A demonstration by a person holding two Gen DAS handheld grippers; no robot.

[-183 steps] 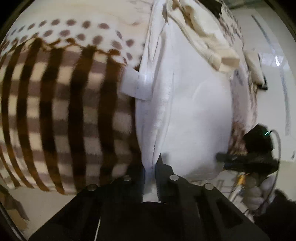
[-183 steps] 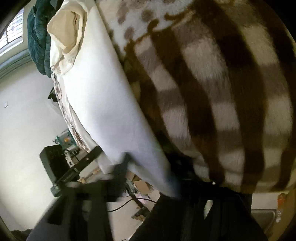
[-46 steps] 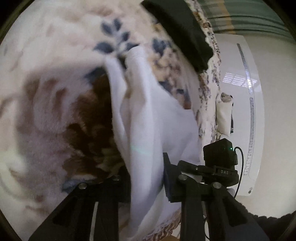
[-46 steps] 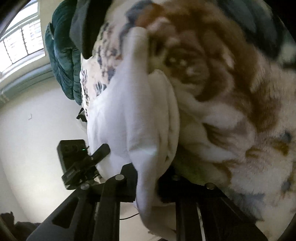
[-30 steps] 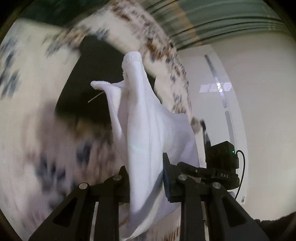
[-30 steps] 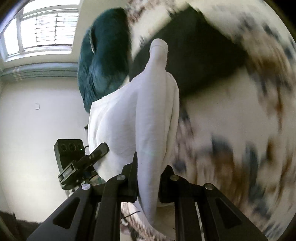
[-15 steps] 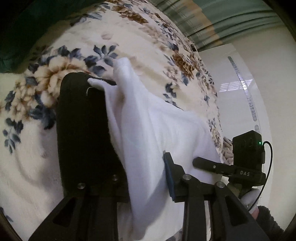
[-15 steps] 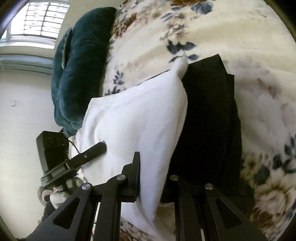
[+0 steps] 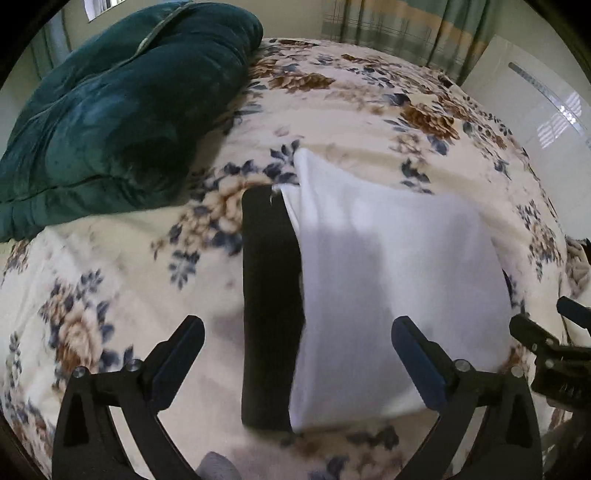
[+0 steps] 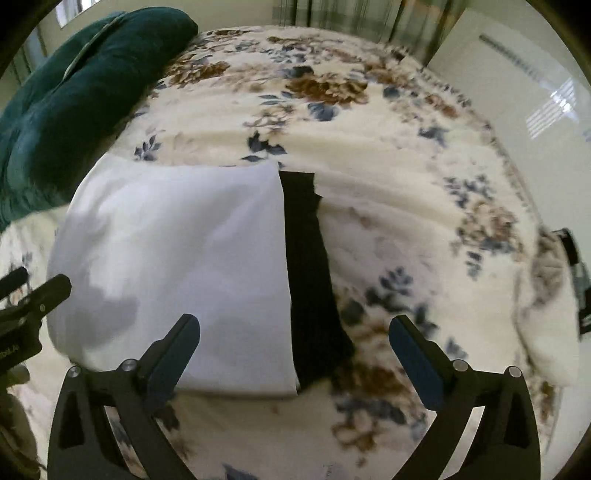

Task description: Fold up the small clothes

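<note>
A folded white garment (image 9: 399,291) (image 10: 177,273) lies flat on the flowered bed, partly over a folded black garment (image 9: 271,306) (image 10: 314,291). The black piece shows as a strip along the white one's edge. My left gripper (image 9: 297,345) hovers above both, its jaws opening wide with nothing pressed between its fingers. My right gripper (image 10: 295,345) hangs above the seam between white and black, its jaws also opening wide and holding nothing. The right gripper's tip (image 9: 543,343) shows at the edge of the left wrist view, and the left gripper's tip (image 10: 33,299) at the edge of the right wrist view.
A cream blanket with blue and brown flowers (image 9: 122,280) (image 10: 424,206) covers the bed. A dark green velvet cushion (image 9: 110,110) (image 10: 74,92) lies at the far left. Striped curtains (image 9: 388,26) and a white wall stand behind the bed.
Both grippers let go of the white garment and opened wide. The garment dropped flat onto the black one, and both grippers pulled back and tilted down over the bed.
</note>
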